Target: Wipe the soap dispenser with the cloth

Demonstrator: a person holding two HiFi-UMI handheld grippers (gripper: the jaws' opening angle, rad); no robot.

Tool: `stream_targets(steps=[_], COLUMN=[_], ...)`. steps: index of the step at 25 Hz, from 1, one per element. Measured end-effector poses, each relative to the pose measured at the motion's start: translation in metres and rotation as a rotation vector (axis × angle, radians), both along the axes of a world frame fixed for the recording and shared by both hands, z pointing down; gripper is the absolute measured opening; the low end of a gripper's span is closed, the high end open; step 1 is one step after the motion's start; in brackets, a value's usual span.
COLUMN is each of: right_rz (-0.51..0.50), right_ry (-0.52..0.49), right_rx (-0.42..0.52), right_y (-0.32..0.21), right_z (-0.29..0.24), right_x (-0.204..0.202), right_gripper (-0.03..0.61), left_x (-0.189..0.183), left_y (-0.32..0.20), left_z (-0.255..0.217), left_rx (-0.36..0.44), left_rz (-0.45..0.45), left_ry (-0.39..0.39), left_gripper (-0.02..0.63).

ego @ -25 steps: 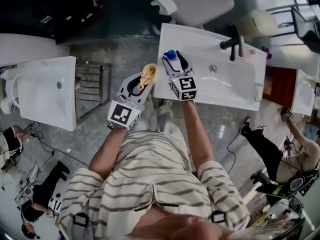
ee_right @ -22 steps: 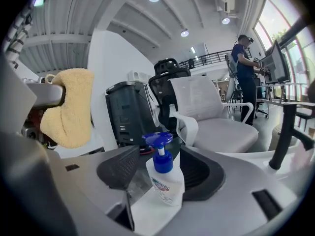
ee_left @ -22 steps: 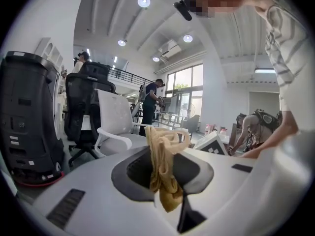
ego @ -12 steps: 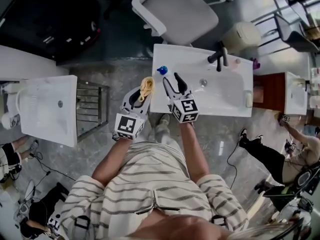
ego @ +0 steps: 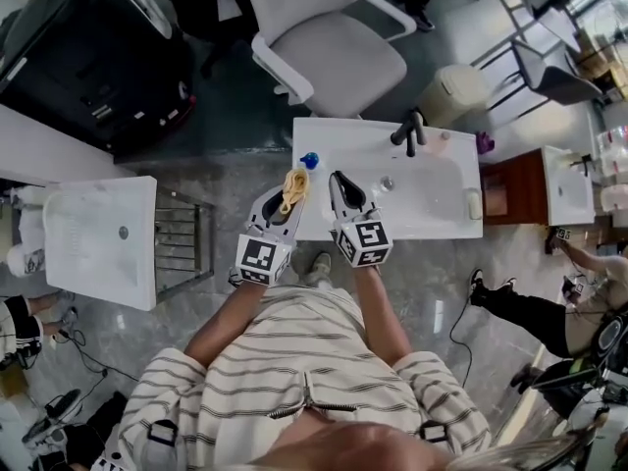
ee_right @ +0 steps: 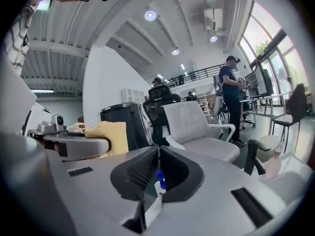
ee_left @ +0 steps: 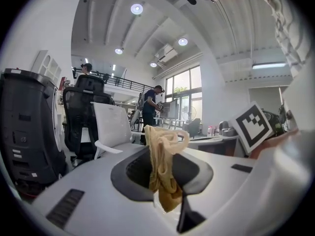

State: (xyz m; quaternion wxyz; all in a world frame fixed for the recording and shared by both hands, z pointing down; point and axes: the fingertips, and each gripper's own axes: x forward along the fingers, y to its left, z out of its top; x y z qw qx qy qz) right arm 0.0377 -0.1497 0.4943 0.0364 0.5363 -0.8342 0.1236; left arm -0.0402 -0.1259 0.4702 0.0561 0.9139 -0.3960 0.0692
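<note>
Soap dispenser [ego: 310,160], a small white plastic bottle with a blue pump head, stands free on the near-left corner of the white basin table [ego: 432,214]. Nothing touches it. It sits at the edge, probably so both hands can reach it easily.

The left hand-held gripper [ego: 288,196] is clenched on the crumpled yellow fabric cloth [ego: 293,186]. The left gripper view shows the cloth [ee_left: 161,166] pinched between the pads, with a bunch sticking up past the tips and a tail hanging down. That free bunch is likely the part meant to wipe, so it is held out front. From the cloth, the soap dispenser is at about 1 o'clock, near but apart.

The right hand-held gripper [ego: 341,186] hangs over the table's near edge with its jaws closing, tips almost together. Nothing is pinched between them. In the right gripper view the blue pump and white neck of the soap dispenser [ee_right: 158,177] only show through the gap, down on the table. From this gripper's tips it is at about 10 o'clock in the head view.

Judgement: the bottle is not steadied and wiping has not started. Next the cloth needs to go forward onto the bottle. An unheld light bottle at a corner could tip or slide off when rubbed.

The black tap [ego: 409,130] at 12 o'clock on the table and the white office chair [ego: 334,62] beyond play no part.
</note>
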Motion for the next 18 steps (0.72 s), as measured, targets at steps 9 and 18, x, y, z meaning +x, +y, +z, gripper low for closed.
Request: stream_targets(steps=[9, 18], right_rz=[0.007, 0.007], right_ry=[-0.021, -0.002], right_rx=[0.041, 0.117], right_y=[0.01, 0.018], right_z=[-0.025, -0.046], right_x=[0.002, -0.001], right_gripper=[0.0, -0.002], left_x=[0.005, 0.007], left_y=[0.004, -0.001], left_z=[-0.013, -0.021], left_rx=[0.034, 0.08], left_rz=[0.005, -0.013], left_ry=[-0.009, -0.025], left_gripper=[0.077, 0.077])
